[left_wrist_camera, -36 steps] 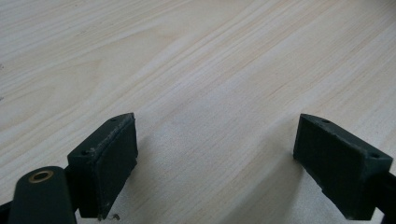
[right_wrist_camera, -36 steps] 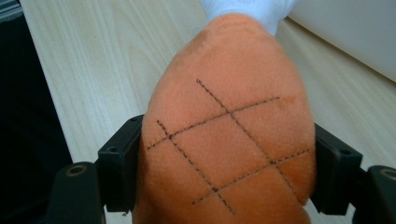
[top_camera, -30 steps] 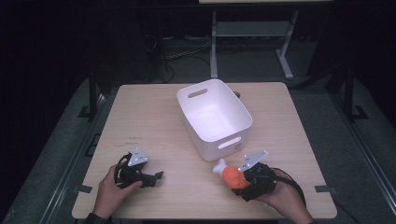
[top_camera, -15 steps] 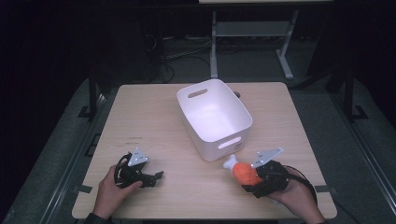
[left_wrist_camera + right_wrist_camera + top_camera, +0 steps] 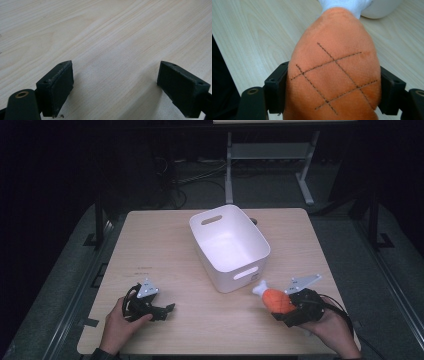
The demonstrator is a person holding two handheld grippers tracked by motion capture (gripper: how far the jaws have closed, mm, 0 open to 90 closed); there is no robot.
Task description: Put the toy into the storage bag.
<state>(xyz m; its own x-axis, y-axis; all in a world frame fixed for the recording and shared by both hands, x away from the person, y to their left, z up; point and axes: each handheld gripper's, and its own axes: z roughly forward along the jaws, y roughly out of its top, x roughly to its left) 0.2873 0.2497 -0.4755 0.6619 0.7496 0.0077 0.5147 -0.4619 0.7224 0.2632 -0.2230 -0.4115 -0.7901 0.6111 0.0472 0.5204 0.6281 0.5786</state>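
An orange plush drumstick (image 5: 276, 300) with a white bone end and stitched criss-cross lines (image 5: 334, 72) is clamped between the black jaws of my right gripper (image 5: 283, 306), near the table's front right, just off the near right corner of the white bin (image 5: 229, 247). The white end points toward the bin. My left gripper (image 5: 167, 311) rests at the front left of the table, jaws wide open over bare wood (image 5: 115, 82), nothing between them.
The white plastic bin with handle slots stands in the middle of the light wooden table (image 5: 160, 250) and looks empty inside. Metal frame legs (image 5: 305, 175) and cables lie on the dark floor beyond the far edge.
My right gripper has carried the orange drumstick to the right along the table's front, away from the bin's near end. The left gripper has stayed put.
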